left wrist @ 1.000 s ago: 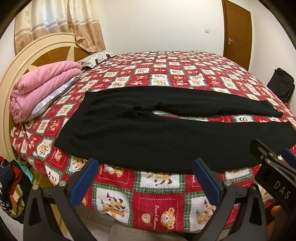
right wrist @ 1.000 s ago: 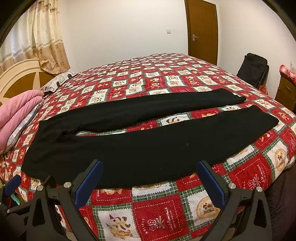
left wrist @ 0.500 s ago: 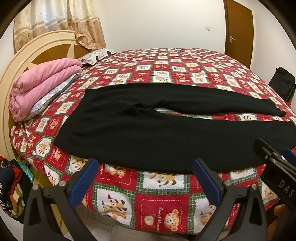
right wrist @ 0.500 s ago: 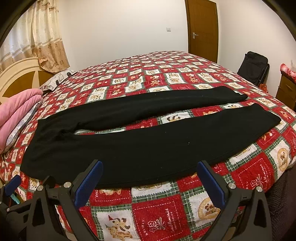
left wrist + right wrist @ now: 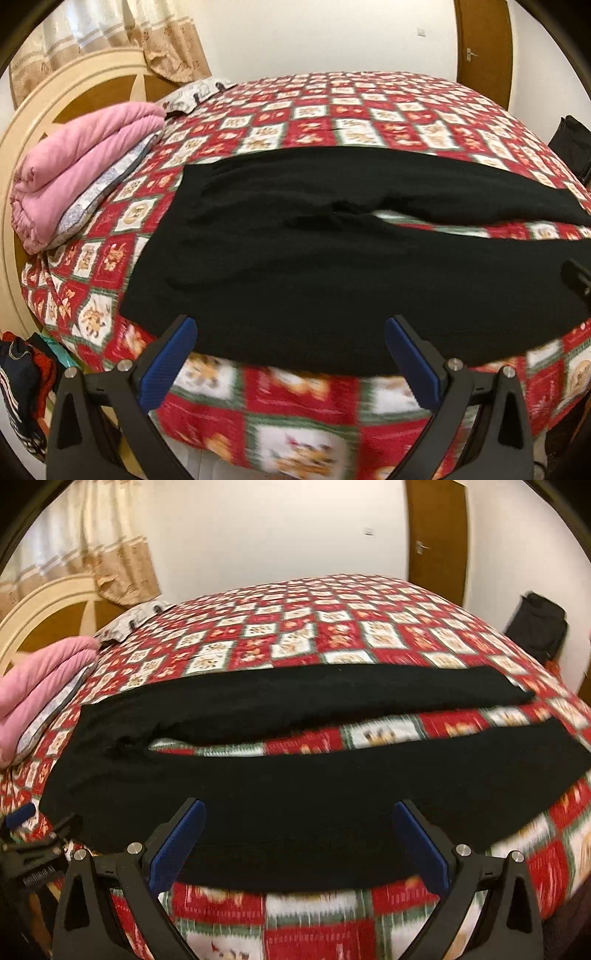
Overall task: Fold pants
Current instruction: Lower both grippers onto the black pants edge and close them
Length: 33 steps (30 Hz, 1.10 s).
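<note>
Quilted bed [image 5: 343,122]: black pants [image 5: 295,258] flat; left claw [image 5: 290,352], right claw [image 5: 297,832] wide, empty.

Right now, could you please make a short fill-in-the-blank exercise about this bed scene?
1. The pants lying on the bedspread are ____ in colour.
2. The folded blanket near the headboard is ____.
3. Both the left gripper and the right gripper are ____.

Missing words: black; pink; open

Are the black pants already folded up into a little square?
No, the black pants lie spread flat on the bed, with both legs stretched out long and a strip of quilt showing between them.
</note>
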Each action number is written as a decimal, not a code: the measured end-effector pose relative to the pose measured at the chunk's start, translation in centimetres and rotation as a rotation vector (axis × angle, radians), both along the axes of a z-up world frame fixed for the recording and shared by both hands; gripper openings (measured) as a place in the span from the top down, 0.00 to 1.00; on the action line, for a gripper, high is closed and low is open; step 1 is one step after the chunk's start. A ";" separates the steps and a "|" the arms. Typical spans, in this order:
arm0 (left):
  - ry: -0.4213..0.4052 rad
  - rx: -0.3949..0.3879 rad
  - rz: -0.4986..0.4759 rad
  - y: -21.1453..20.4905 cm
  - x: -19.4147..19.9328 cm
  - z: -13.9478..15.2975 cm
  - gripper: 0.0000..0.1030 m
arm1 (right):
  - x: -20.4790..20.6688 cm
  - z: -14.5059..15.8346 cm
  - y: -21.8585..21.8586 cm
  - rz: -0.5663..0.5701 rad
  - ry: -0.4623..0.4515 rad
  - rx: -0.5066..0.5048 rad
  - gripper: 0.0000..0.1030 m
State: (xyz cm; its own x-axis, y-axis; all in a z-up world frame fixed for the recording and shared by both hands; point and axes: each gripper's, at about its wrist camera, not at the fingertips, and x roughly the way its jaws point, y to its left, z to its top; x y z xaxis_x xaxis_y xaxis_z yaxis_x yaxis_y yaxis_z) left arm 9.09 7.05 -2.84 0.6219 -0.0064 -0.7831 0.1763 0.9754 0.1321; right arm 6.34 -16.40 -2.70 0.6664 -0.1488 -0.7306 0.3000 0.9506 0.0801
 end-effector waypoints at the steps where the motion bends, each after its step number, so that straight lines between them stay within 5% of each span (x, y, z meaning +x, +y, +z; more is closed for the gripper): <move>1: 0.020 -0.019 0.003 1.0 0.9 -0.1 0.00 | 0.8 0.1 -0.1 0.020 0.002 -0.007 0.01; 7: 0.030 -0.029 0.085 5.6 6.8 0.4 0.00 | 6.0 0.7 0.2 0.164 0.017 -0.069 0.02; 12: 0.033 -0.029 0.130 8.7 14.3 0.6 0.00 | 10.3 0.7 1.2 0.294 0.036 -0.086 0.31; 24: 0.154 -0.068 0.150 11.8 27.6 -2.8 0.00 | 23.6 -2.9 -1.8 0.398 0.150 0.041 0.32; 27: 0.188 -0.108 0.178 12.4 29.2 -4.0 0.00 | 25.4 -3.8 -2.9 0.413 0.172 0.090 0.32; 31: 0.226 -0.263 0.207 13.4 30.0 -5.1 0.00 | 27.0 -4.4 -4.0 0.453 0.175 0.095 0.32; 33: 0.216 -0.230 0.208 12.8 29.9 -5.3 0.00 | 28.3 -5.0 -4.7 0.463 0.183 0.129 0.32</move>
State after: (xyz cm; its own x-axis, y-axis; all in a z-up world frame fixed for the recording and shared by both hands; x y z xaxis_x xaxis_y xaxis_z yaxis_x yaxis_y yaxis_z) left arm 38.94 19.85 -8.10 0.4493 -0.0882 -0.8890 -0.0284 0.9932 -0.1128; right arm 34.60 -21.08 -7.71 0.5002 0.2310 -0.8345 -0.1300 0.9729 0.1914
